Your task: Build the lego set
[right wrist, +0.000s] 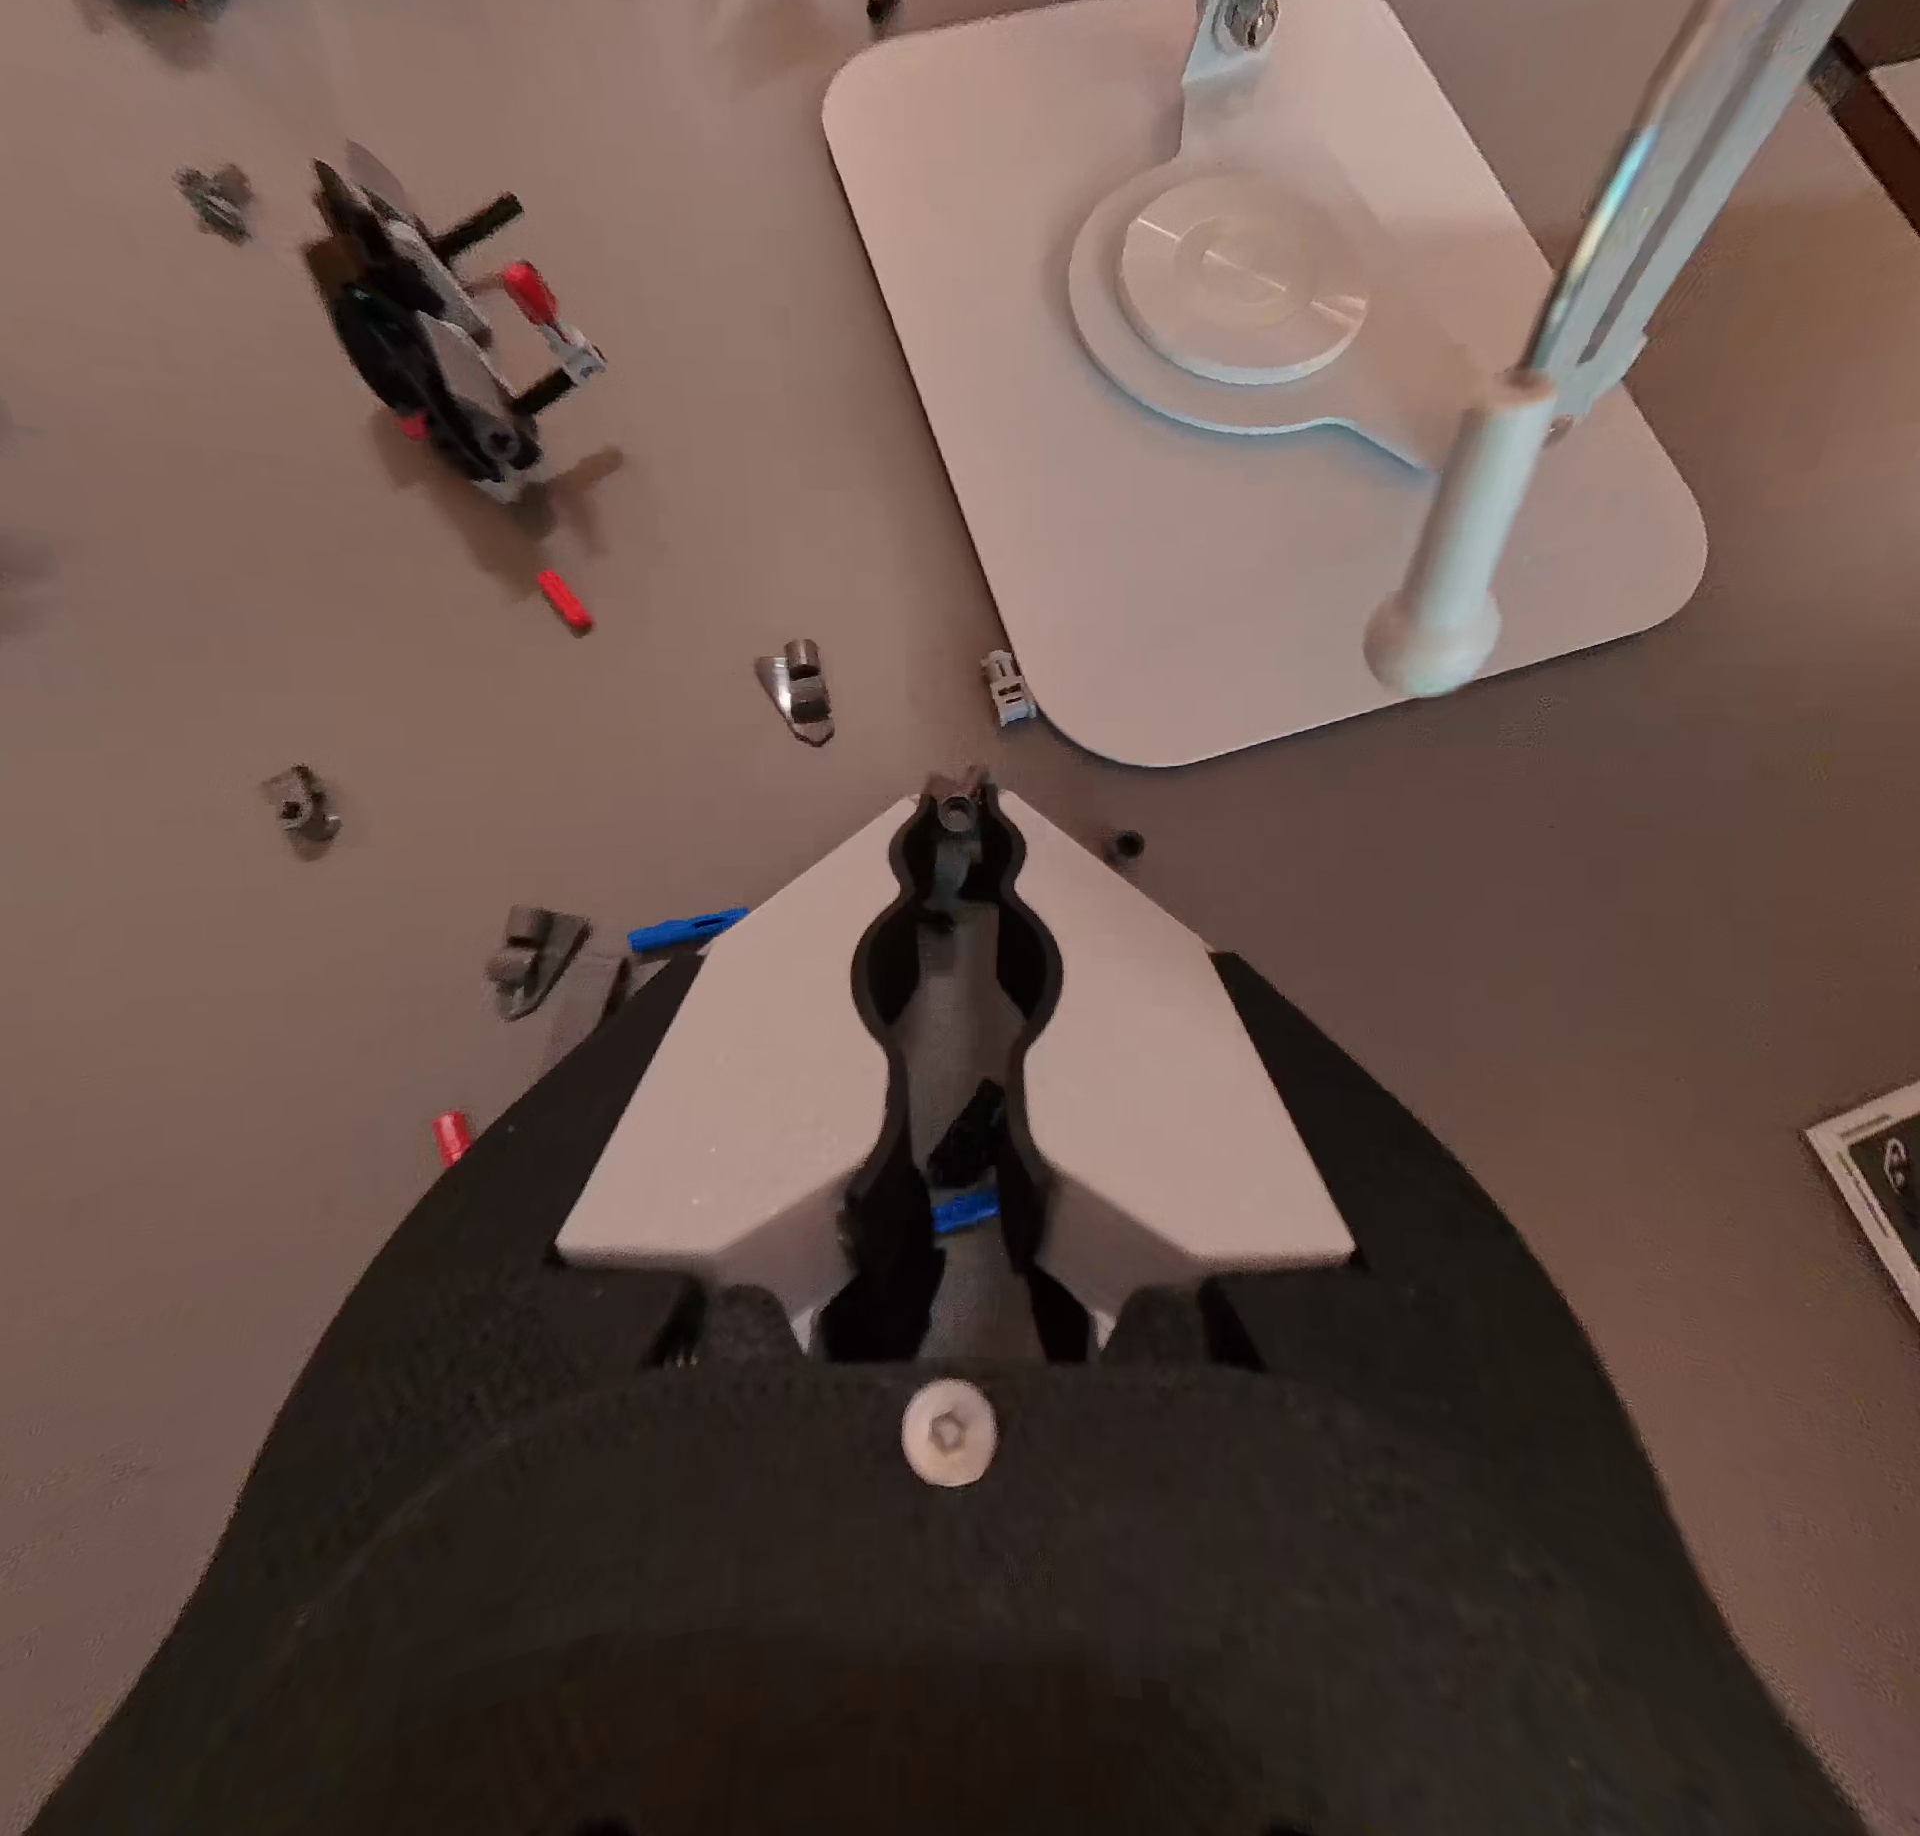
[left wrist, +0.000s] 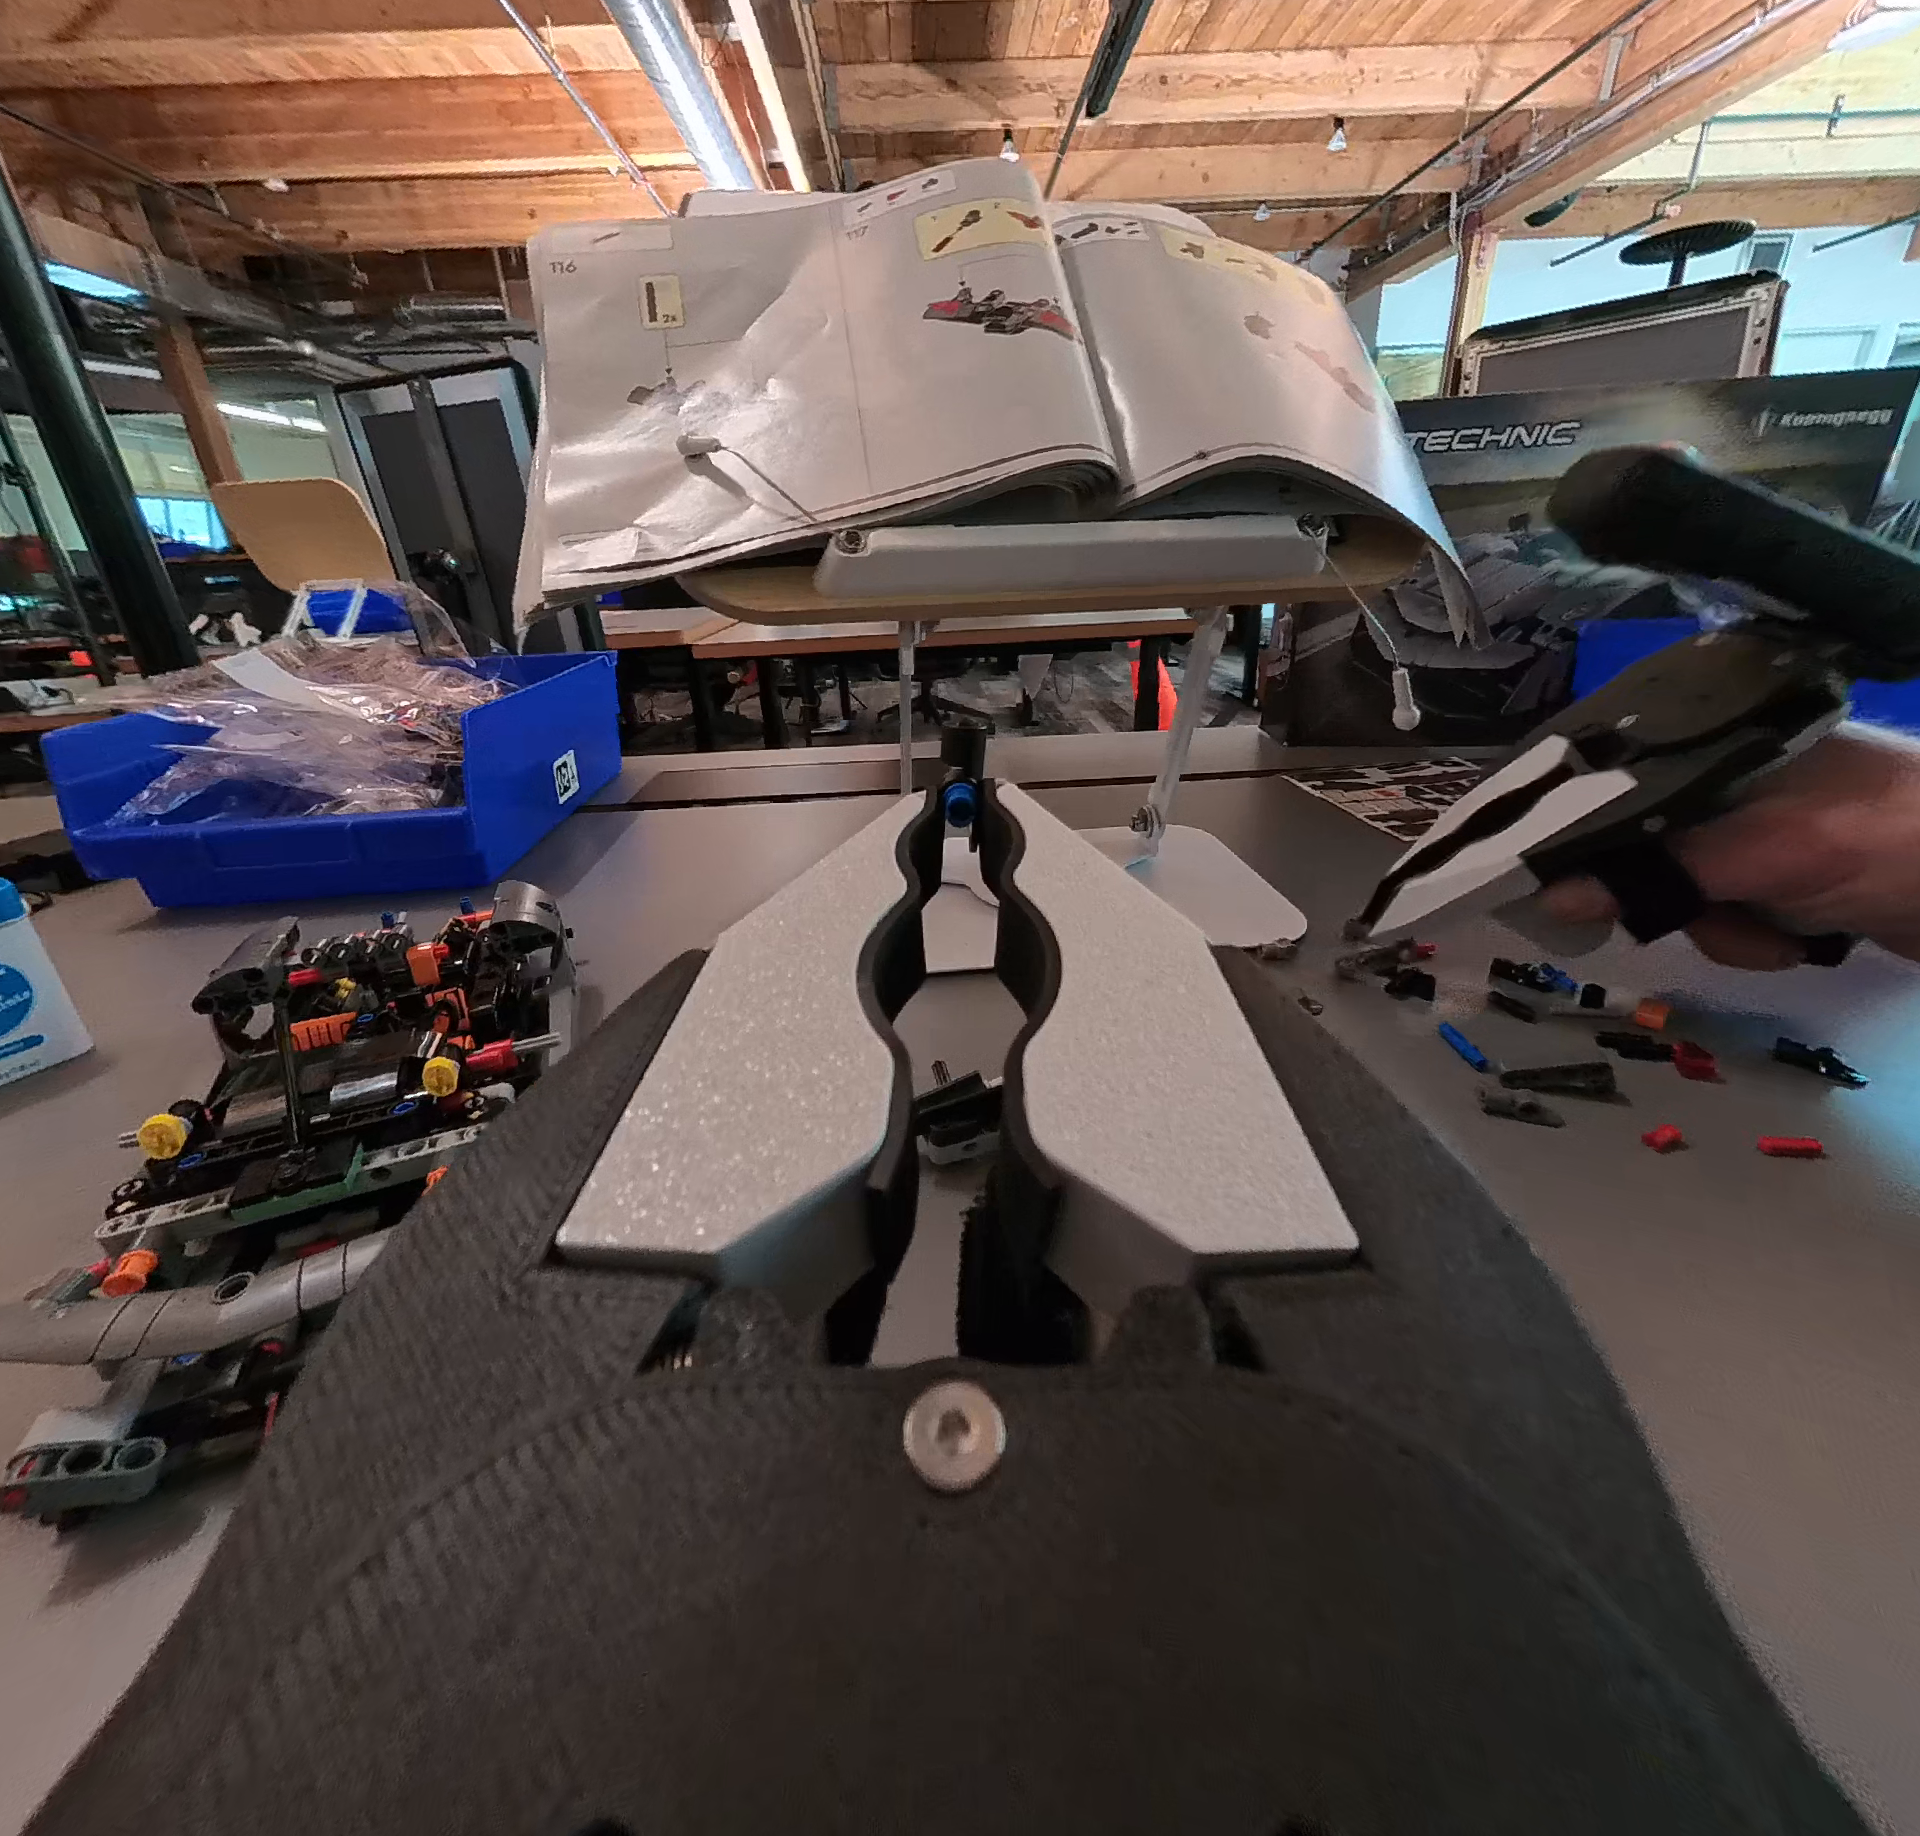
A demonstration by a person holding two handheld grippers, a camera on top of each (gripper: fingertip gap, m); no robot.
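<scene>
Two claws at the table, each pinching a small lego part

The left claw (left wrist: 961, 807) is closed on a black piece with a blue pin (left wrist: 958, 801), held up in front of the instruction book (left wrist: 935, 373). The right claw (right wrist: 961, 812) is nearly closed on a small grey connector (right wrist: 956, 818), low over the table (right wrist: 1351, 955) beside the white stand base (right wrist: 1247, 560). Both grips are at the very tips, so I judge either part could twist or pop out when the two are pressed together, and a dropped one could get lost among the loose pieces (left wrist: 1558, 1038). The half-built model (left wrist: 343, 1059), black and grey with red, orange and yellow pins, sits on the table well to the left, untouched.
</scene>
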